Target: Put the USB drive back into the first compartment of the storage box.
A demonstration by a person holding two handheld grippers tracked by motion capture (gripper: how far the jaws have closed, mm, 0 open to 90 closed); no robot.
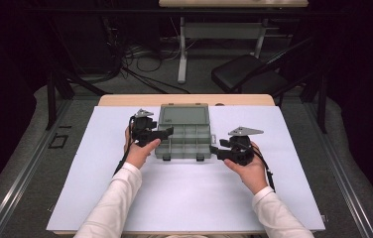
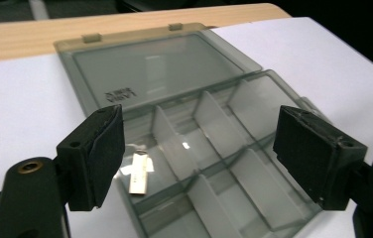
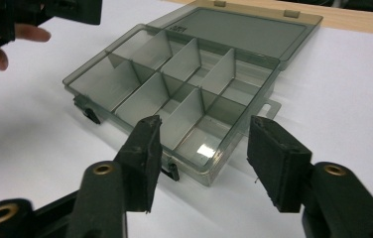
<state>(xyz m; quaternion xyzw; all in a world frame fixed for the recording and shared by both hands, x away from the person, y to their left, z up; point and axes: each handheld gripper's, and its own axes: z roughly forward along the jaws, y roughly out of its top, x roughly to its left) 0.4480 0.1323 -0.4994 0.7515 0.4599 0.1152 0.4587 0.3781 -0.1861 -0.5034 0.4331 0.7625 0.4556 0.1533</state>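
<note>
Your only obstacle on the tabletop (image 1: 189, 198) is the open organizer box (image 1: 183, 141), which sits near the far edge at the middle, its lid (image 1: 184, 115) folded back flat towards that edge. Upright dividers (image 3: 182, 59) split its tray into small compartments, so jaws can only drop straight into one. A small metal piece (image 2: 138, 172) lies in the compartment beside your left gripper (image 1: 167, 134). The white surface towards the near edge and out to both side edges lies bare. Your right gripper (image 1: 214, 150) hangs off the box's near right corner.
</note>
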